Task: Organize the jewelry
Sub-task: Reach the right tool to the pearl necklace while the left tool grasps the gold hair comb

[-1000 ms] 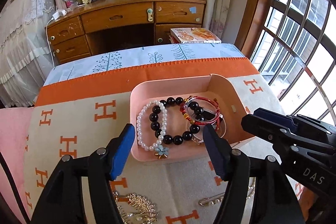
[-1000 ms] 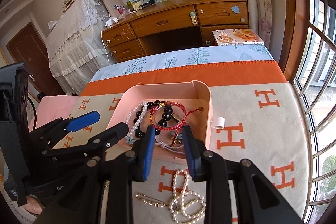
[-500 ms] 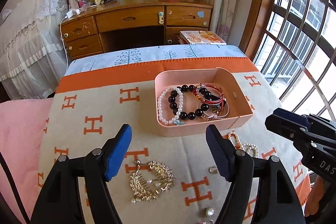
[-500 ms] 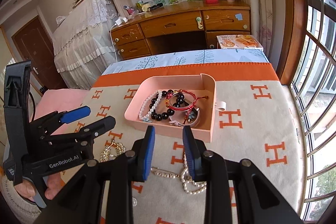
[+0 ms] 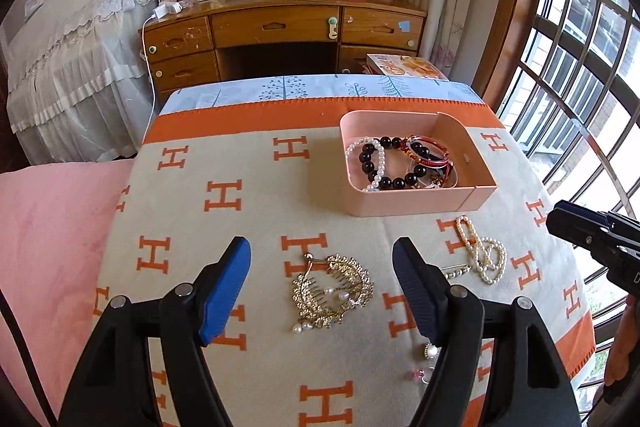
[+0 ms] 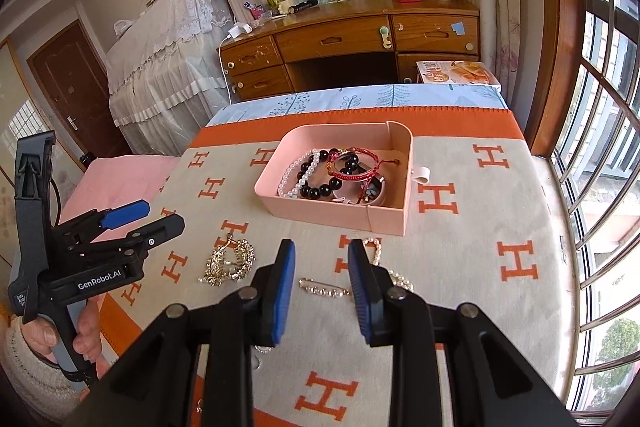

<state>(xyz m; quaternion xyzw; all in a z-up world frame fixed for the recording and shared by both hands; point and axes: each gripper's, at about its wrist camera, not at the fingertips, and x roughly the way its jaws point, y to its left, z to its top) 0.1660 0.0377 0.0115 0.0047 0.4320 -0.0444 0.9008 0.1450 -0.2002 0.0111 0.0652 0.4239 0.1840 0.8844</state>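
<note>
Down at the fingertips, the left gripper (image 5: 322,277) stands spread wide and empty above a gold hair comb (image 5: 333,291) with pearl drops, which lies flat on the blanket between its blue pads. The right gripper (image 6: 321,281) is parted by a narrower gap, also holding nothing, over a jewelled pin (image 6: 325,287). Just beside that pin a pearl necklace (image 5: 482,251) lies looped on the orange-and-cream H-patterned blanket (image 5: 224,195). Farther out sits the pink tray (image 6: 320,217), holding a black bead bracelet (image 6: 316,191), a white pearl bracelet (image 6: 296,171) and a red cord bracelet (image 6: 354,169) heaped together
</note>
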